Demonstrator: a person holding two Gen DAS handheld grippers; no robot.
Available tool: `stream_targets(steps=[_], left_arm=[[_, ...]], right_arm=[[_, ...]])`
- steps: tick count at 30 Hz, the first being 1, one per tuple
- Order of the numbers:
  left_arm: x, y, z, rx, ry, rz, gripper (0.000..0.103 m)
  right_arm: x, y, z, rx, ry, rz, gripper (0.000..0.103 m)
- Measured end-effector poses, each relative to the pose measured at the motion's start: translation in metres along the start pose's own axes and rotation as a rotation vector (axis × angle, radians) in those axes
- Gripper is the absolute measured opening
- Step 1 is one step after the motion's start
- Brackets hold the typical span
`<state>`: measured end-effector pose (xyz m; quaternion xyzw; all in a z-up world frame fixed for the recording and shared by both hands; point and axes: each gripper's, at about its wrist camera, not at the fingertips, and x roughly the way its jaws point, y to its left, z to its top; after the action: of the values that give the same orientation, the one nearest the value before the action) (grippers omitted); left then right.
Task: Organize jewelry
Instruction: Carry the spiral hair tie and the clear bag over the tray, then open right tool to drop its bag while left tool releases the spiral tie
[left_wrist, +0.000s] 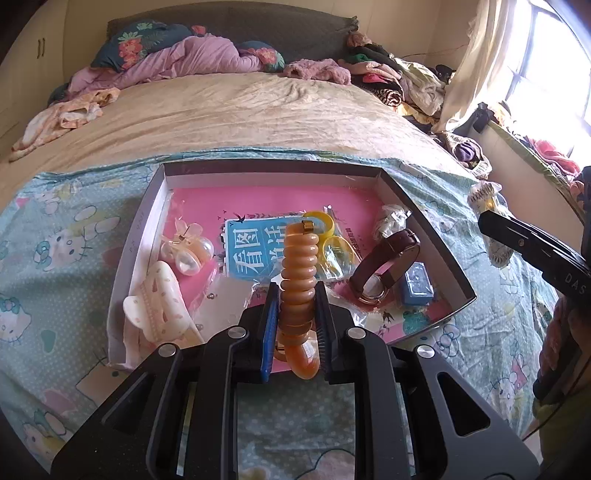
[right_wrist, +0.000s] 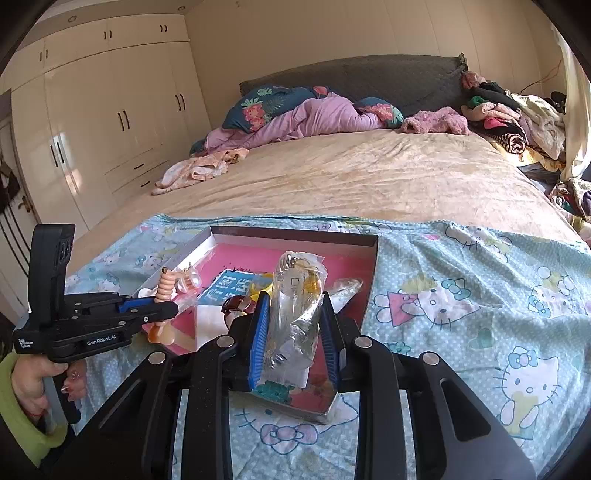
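1. Jewelry: an orange spiral hair tie (left_wrist: 298, 273) is clamped in my left gripper (left_wrist: 297, 295), held above the box (left_wrist: 147, 221).
2. My right gripper (right_wrist: 295, 306) pinches a clear plastic packet (right_wrist: 295, 291).
3. In the box lie a brown watch (left_wrist: 388, 262), yellow rings (left_wrist: 325, 229) and hair clips (left_wrist: 184, 247).
4. The box sits on a blue cartoon-cat sheet (right_wrist: 461, 295).

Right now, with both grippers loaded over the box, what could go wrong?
1. The orange coil bracelet stands tall in the left gripper; it may tip or spring out.
2. The right gripper pinches a crinkly clear plastic bag, which could slip.
3. The box is crowded; the watch could get knocked.
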<state>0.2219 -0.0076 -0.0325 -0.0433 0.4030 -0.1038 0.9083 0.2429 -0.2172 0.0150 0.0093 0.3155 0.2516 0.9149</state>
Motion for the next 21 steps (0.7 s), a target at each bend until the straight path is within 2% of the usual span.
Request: stream_targets(steps=[21], left_arm=[[0.01,0.003,-0.007,0.008,0.015,0.009,0.011]], right_arm=[[0.045,0.0,-0.019,0.013,0.104,-0.047,0.027]])
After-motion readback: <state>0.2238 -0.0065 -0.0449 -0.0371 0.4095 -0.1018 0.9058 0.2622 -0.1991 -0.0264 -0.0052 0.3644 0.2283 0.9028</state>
